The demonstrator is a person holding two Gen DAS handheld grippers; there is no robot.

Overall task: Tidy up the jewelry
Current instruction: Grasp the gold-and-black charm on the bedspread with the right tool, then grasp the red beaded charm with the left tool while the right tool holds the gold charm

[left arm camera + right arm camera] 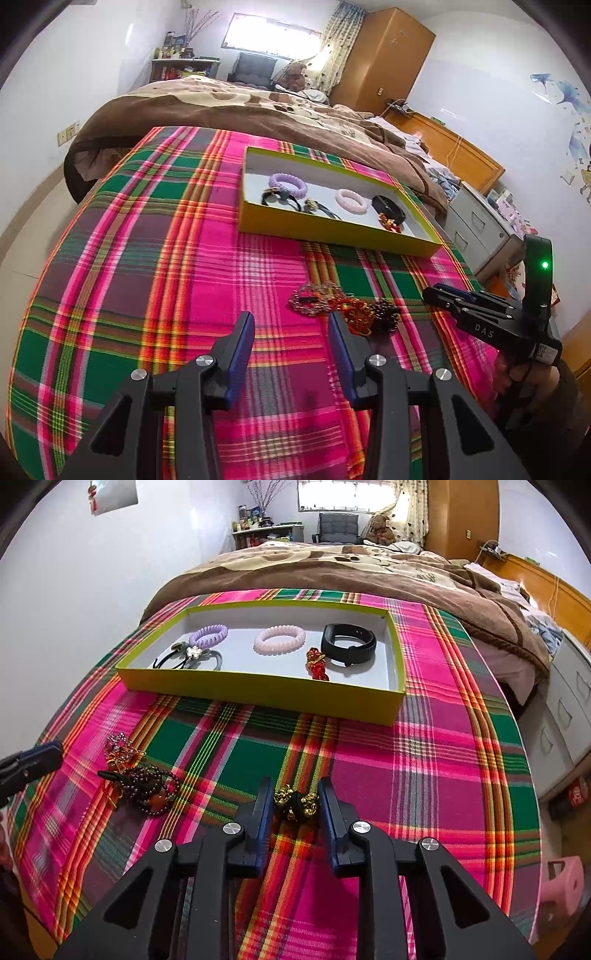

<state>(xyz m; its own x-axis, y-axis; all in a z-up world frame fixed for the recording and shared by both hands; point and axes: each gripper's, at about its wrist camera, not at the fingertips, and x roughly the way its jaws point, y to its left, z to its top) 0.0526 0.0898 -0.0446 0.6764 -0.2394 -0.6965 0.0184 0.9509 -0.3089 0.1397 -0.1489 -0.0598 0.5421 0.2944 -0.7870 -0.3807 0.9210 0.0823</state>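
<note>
PROGRESS: your tray [258, 698] already holds two coil ties, a flower tie, a red charm and a black band [349, 644] | LEFT: bead pile [144, 782] on the surface, near left | RIGHT: your right gripper [295, 805] jaws bracket the gold-bell piece [295, 803]; grip uncertain | LEFT GRIPPER: your left gripper [291, 332] open, empty | PATH: nothing blocks the tray.

White walls [166, 535] all around. Big bed with a brown blanket [332, 572] in the middle. Bright window [343, 494] at the back, dotted curtain [413, 509] beside it. Tall wooden wardrobe [388, 55] in the corner. Teddy bear [380, 526] near a dark chair [338, 526]. White drawers [565, 716] at the right. Fish stickers [561, 92] on one wall.
</note>
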